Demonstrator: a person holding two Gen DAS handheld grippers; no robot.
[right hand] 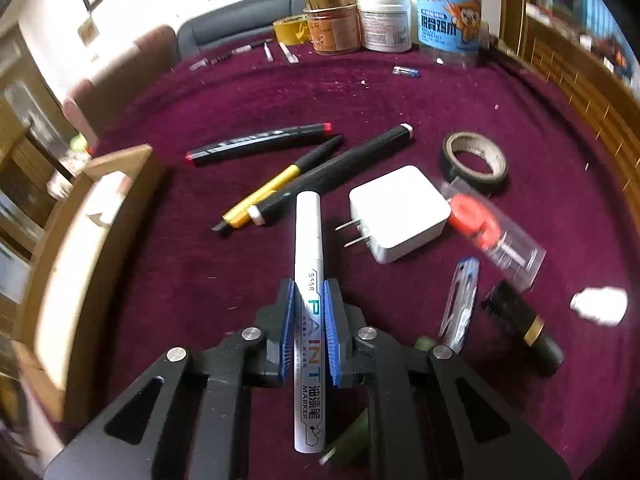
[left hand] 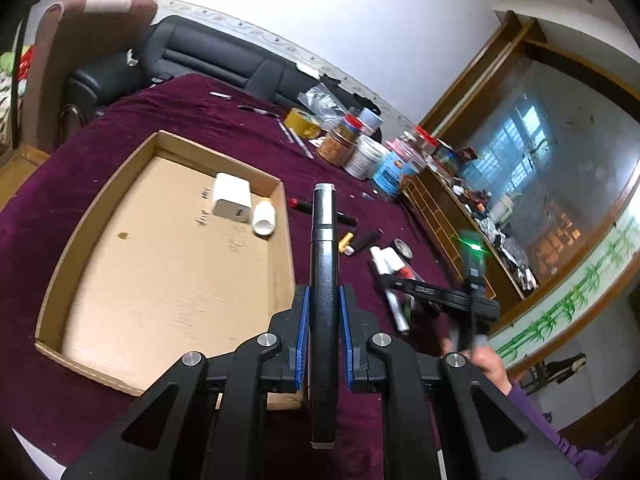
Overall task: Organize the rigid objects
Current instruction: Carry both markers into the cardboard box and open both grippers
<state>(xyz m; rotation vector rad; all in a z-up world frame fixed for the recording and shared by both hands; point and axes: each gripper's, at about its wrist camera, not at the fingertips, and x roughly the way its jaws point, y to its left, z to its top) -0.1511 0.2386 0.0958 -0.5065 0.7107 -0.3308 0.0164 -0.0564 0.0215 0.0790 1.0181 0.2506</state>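
Carrying a dark marker (left hand: 324, 280) clenched between its blue pads, the left gripper (left hand: 324, 312) hangs just beside the near right corner of the cardboard tray (left hand: 80, 236), where a white charger (left hand: 232, 198) and a small white bottle (left hand: 264, 218) already lie. Setting it down flat on bare cardboard, clear of those two, looks best. The right gripper (right hand: 310, 308) grasps a white paint marker (right hand: 307, 280) on the purple cloth (right hand: 400, 112), right of the tray; a level lift should spare the other charger (right hand: 398, 214) beside it.
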